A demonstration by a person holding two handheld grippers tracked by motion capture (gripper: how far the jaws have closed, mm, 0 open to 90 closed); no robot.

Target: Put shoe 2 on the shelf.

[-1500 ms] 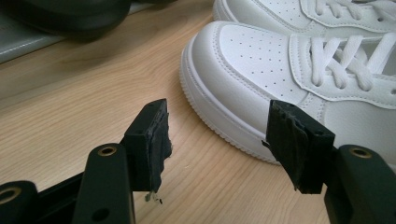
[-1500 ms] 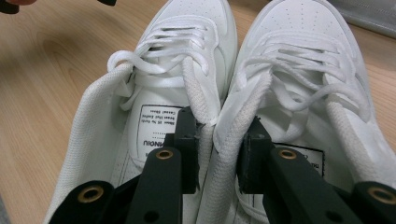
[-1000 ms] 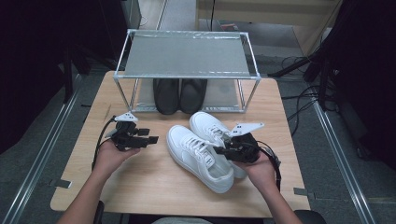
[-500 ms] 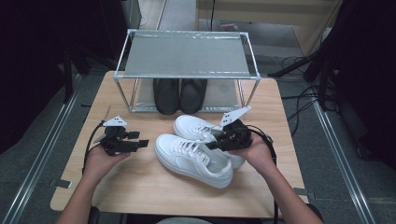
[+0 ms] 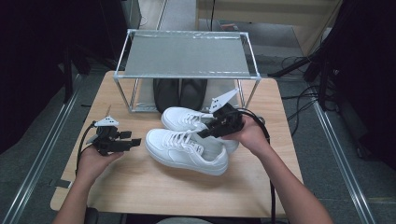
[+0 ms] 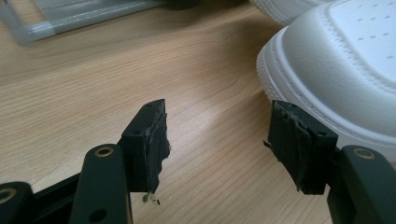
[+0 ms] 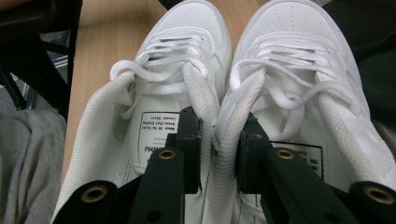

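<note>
Two white sneakers (image 5: 187,151) lie side by side on the wooden table (image 5: 140,196), toes pointing left. My right gripper (image 5: 208,130) comes in from their heel end. In the right gripper view its jaws (image 7: 218,144) are shut on the two inner collars, pinching the left sneaker (image 7: 187,42) and the right sneaker (image 7: 299,42) together. My left gripper (image 5: 133,140) is open just left of the near sneaker's toe. In the left gripper view nothing is between its jaws (image 6: 224,144), and the white toe (image 6: 345,70) sits beside the right jaw.
A metal-framed shoe rack (image 5: 187,53) stands at the back of the table, with a pair of black shoes (image 5: 180,93) under its shelf. One rack foot (image 6: 70,18) is ahead of the left gripper. Bare wood lies along the table's front and right.
The right gripper has carried both white sneakers left and toward the rack, rising a little. The left hand has drawn back to the left, jaws still open.
</note>
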